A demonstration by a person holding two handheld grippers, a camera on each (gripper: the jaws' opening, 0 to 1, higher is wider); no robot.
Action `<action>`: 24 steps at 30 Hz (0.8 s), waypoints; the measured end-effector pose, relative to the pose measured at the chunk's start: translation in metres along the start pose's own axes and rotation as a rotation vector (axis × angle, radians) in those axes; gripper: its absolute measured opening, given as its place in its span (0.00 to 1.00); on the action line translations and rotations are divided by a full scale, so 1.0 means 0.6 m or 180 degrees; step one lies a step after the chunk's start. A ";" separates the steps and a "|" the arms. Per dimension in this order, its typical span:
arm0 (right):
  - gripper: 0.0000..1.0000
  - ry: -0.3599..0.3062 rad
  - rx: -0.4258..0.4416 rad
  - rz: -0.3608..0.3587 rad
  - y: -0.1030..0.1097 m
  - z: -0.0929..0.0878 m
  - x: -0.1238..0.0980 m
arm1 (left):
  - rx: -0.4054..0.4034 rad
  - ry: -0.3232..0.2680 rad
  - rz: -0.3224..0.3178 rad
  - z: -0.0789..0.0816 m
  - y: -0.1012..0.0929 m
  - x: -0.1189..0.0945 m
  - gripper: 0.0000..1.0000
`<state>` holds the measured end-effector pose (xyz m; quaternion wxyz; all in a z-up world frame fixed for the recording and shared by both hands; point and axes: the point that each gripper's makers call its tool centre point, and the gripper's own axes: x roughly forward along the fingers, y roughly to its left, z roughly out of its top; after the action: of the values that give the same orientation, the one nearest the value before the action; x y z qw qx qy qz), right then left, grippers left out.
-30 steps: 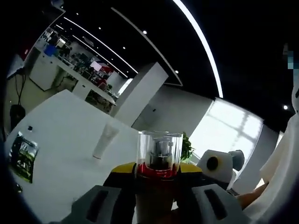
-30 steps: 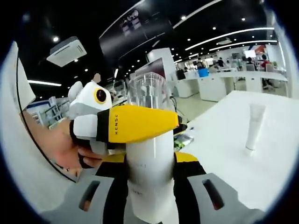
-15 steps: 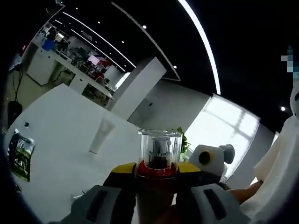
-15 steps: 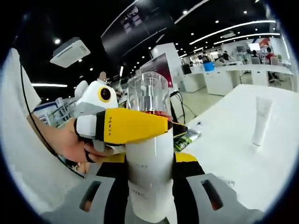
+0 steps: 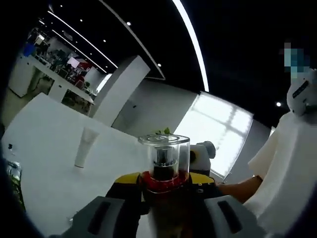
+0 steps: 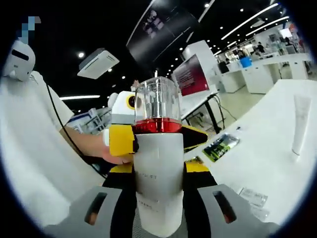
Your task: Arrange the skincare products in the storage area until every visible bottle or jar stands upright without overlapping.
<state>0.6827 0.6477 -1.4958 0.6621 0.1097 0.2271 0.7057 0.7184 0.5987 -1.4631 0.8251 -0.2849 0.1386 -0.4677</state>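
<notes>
A white pump bottle with a red collar and a clear cap is held up off the table. My right gripper is shut on its white body, a jaw on each side. My left gripper is shut on the same bottle just under the red collar. In the right gripper view the left gripper's yellow jaws reach round the collar from the left. A white tube stands cap-down on the white table, far from both grippers, and is seen again as the tube.
A green sachet lies on the table, and small clear packets lie nearer. A person's white sleeve and hand hold the grippers. Office desks stand far behind.
Both hands have turned and lifted, so the views shifted. The left gripper's yellow jaw, which crossed the bottle's front, now sits around the collar. Both grips hold.
</notes>
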 end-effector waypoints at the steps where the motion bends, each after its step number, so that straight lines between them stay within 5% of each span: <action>1: 0.32 0.0007 0.0001 0.0062 0.004 -0.001 0.001 | 0.0021 -0.0010 -0.0030 0.001 -0.002 0.000 0.41; 11: 0.32 0.0069 0.0035 0.0518 0.044 -0.007 0.010 | -0.0029 -0.0017 -0.0490 0.001 -0.043 0.003 0.43; 24: 0.34 -0.0020 0.0242 0.0633 0.044 0.002 0.003 | 0.0008 -0.0087 -0.0313 0.006 -0.036 0.009 0.40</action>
<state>0.6598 0.6492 -1.4827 0.5850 0.1590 0.2396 0.7584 0.7082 0.5870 -1.4470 0.8033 -0.2967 0.1126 -0.5039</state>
